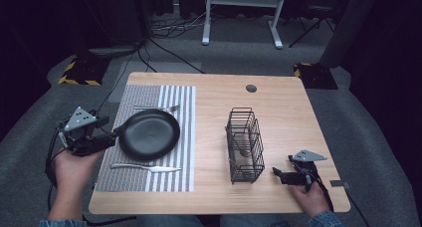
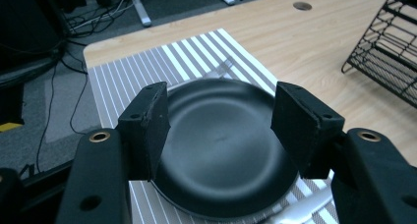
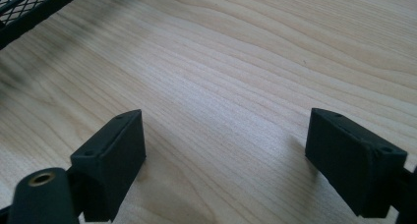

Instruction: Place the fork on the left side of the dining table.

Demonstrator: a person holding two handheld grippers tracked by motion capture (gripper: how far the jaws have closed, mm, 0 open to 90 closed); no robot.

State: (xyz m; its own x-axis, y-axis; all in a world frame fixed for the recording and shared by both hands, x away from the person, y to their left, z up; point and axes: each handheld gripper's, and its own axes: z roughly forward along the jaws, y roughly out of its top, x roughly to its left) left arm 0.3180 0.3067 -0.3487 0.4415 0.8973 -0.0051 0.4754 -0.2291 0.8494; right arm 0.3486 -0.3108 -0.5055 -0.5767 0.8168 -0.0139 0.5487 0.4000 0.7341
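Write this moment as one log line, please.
left gripper: open, at plate edge | right gripper: open, over bare table | fork, knife: on mat

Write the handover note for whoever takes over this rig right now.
Left tool: open, empty, at the left rim of the black plate.
Right tool: open, empty, low over bare table right of the wire rack.
Plate sits on the striped mat, fork behind it, knife in front.
Done: setting looks laid.
Left: judging by the left tool, possibly the plate.
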